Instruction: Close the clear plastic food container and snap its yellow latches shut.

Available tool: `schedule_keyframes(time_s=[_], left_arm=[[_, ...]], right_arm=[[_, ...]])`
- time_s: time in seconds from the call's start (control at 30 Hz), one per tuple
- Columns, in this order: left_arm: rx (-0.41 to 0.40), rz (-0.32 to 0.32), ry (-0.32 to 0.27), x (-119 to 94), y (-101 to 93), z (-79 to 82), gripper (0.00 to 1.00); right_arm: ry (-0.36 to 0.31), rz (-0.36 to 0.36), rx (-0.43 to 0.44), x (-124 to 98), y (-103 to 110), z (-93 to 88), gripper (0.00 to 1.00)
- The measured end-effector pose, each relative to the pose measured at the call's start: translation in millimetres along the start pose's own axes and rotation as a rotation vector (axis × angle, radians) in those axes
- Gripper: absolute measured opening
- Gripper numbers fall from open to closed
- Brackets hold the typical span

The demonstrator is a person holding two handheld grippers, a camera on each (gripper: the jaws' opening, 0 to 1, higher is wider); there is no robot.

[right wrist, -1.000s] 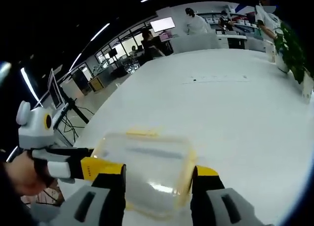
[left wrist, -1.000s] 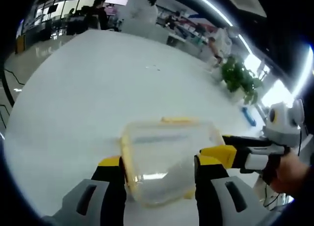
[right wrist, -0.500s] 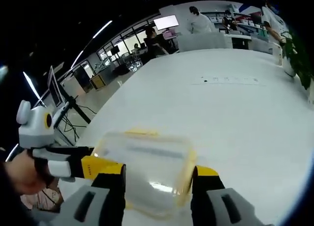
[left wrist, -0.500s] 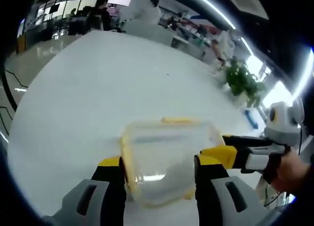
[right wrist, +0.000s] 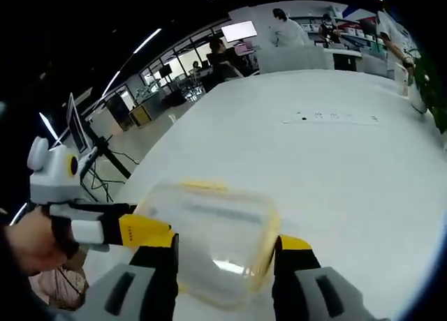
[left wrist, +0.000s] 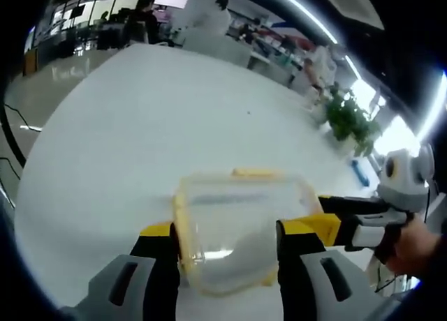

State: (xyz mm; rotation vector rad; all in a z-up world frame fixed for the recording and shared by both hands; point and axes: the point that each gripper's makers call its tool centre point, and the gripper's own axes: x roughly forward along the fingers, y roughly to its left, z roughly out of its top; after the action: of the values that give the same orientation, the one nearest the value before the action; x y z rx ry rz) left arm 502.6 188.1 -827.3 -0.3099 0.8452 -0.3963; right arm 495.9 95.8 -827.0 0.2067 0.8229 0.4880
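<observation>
The clear container (left wrist: 234, 227) sits between both grippers' jaws on the table (left wrist: 126, 125).

left gripper (left wrist: 227, 241) jaws spread wide; right gripper (right wrist: 227, 248) likewise.

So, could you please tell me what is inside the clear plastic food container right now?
Through the clear lid of the container only white shows, matching the table beneath; no food is discernible. Glare and blur hide its lower near corner, so something small there cannot be ruled out.
</observation>
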Motion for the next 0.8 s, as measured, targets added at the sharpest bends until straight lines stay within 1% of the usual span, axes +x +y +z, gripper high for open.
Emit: schedule_keyframes(time_s=[0.23,0.47,0.67,0.77,0.8], left_arm=[[-0.009,0.007,-0.013,1,3.1,3.3,0.55],[-0.015,0.01,-0.028,0,5.5,4.5,0.55],[-0.011,-0.001,-0.037,0,6.4,4.5,0.56],[-0.017,-0.002,-0.042,-2,11.5,6.5,0.56],[-0.014,0.008,-0.058,-3,15.1,9.1,0.56]], right_arm=[[-0.001,0.007,-0.002,4,0,3.0,0.53],[-0.02,0.014,-0.004,5,1,3.9,0.54],[-0.008,0.025,-0.009,5,1,3.9,0.55],[-0.019,0.01,-0.031,4,-2,5.2,0.58],[-0.024,0.003,-0.032,4,-3,5.6,0.59]])
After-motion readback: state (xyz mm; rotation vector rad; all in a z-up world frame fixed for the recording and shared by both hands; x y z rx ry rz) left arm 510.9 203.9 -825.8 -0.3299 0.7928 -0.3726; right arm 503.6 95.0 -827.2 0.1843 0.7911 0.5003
